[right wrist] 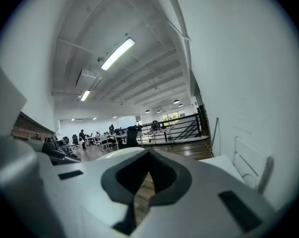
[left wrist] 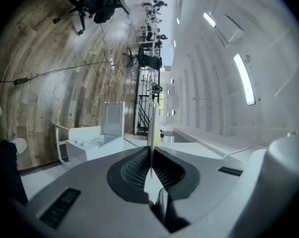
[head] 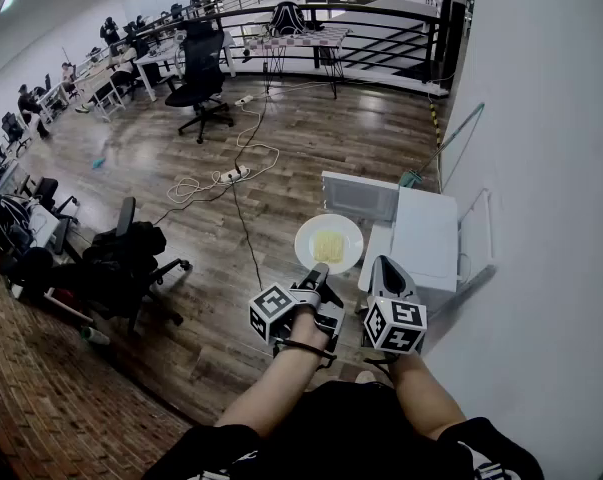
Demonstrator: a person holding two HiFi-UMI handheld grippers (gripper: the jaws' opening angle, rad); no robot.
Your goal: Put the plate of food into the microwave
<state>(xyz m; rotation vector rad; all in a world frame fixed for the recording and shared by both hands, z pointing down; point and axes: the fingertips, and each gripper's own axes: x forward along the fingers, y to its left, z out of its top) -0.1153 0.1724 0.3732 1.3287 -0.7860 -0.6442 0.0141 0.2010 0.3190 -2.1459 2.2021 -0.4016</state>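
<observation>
Nearest the person, the left gripper [head: 319, 271] pinches the near rim of the white plate [head: 306, 240], its jaws closed on the thin edge, which shows edge-on in the left gripper view. The plate is held level above the wooden floor [head: 161, 168] and carries a flat yellow piece of food [head: 329, 246] at its centre. Just beside it, the right gripper [head: 384, 264] has its jaws pressed together with nothing between them. Just beyond the plate and to its right, the white microwave [head: 426, 233] stands by the wall with its door [head: 359, 196] swung open; the contents of its cavity cannot be made out. Farther off, a cable [head: 243, 148] trails across the floor towards a black office chair [head: 203, 78].
</observation>
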